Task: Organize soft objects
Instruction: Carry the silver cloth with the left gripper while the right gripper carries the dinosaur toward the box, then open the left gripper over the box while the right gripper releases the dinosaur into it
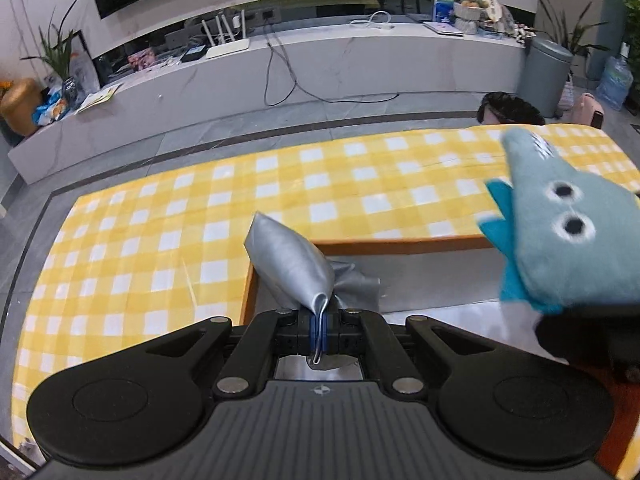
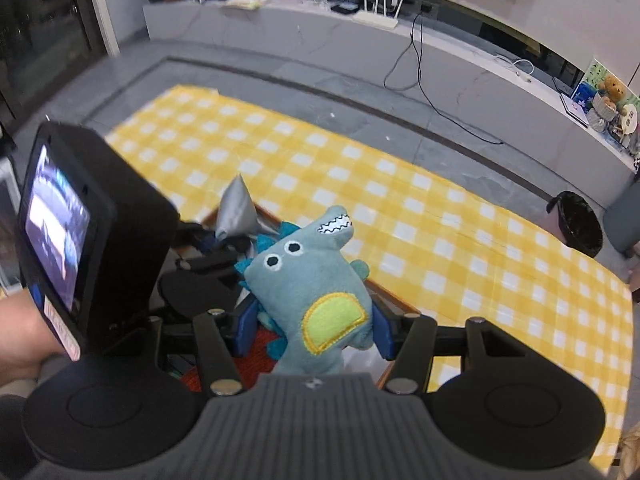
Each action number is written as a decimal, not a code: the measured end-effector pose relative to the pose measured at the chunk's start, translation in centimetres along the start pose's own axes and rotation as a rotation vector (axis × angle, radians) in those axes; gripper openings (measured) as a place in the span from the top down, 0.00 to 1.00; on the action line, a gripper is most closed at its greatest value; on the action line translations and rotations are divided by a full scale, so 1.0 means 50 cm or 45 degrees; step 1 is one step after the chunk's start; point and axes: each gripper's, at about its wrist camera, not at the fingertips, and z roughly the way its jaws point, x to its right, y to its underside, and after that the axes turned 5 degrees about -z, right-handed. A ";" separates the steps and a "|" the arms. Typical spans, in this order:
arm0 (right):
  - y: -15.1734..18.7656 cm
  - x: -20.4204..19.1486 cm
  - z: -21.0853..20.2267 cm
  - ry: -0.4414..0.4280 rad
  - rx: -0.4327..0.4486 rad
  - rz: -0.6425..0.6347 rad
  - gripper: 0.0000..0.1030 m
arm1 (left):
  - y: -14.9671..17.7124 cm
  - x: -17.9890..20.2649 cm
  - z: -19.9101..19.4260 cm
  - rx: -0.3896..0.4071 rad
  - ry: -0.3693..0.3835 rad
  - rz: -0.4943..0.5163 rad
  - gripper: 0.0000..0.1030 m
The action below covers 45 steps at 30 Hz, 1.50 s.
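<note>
Silver pouch (image 1: 290, 262), one, pinched by left fingers (image 1: 319, 330); right fingers (image 2: 314, 330) clasp one plush dinosaur (image 2: 316, 292).

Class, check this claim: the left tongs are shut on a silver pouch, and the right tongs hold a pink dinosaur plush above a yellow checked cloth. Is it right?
Not quite. The dinosaur plush in the right tongs is teal blue, not pink, as the right wrist view shows. The left tongs do pinch the silver pouch above the yellow checked cloth.
</note>
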 end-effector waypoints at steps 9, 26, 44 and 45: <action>0.017 -0.041 0.111 0.078 -0.184 -0.100 0.46 | 0.031 -0.012 0.028 0.021 0.004 -0.075 0.84; 0.039 -0.042 0.229 0.219 -0.288 -0.140 0.46 | 0.069 -0.088 -0.026 0.203 0.297 -0.295 0.06; 0.027 -0.029 0.278 0.148 -0.355 0.001 0.35 | 0.061 -0.141 -0.023 0.135 0.433 -0.391 0.02; 0.027 -0.026 0.277 0.140 -0.350 0.022 0.33 | 0.060 -0.141 -0.026 0.134 0.432 -0.378 0.02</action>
